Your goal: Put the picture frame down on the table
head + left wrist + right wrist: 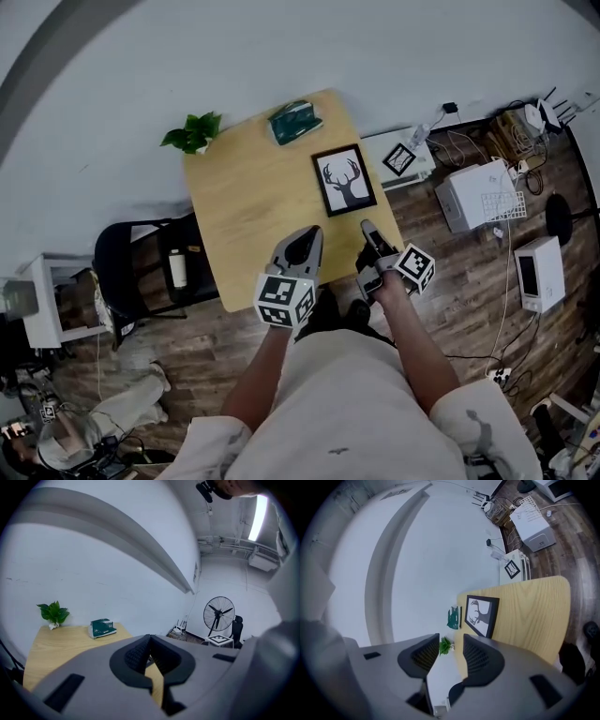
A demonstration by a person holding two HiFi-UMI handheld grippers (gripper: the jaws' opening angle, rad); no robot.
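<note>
Picture frame (344, 179) flat on the desk (239, 211)
Looks done: left hand-held gripper (150, 645) pinched together, right hand-held gripper (451, 654) slightly parted, both empty; next, just withdraw.

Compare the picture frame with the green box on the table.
The picture frame is black-rimmed, with a deer silhouette on white; the green box is dark green with pale markings. The picture frame is larger and lies flat, while the green box is smaller and thicker. The picture frame sits near the right edge of the table; the green box sits at its far edge. Both rest on the table with nothing holding them.
</note>
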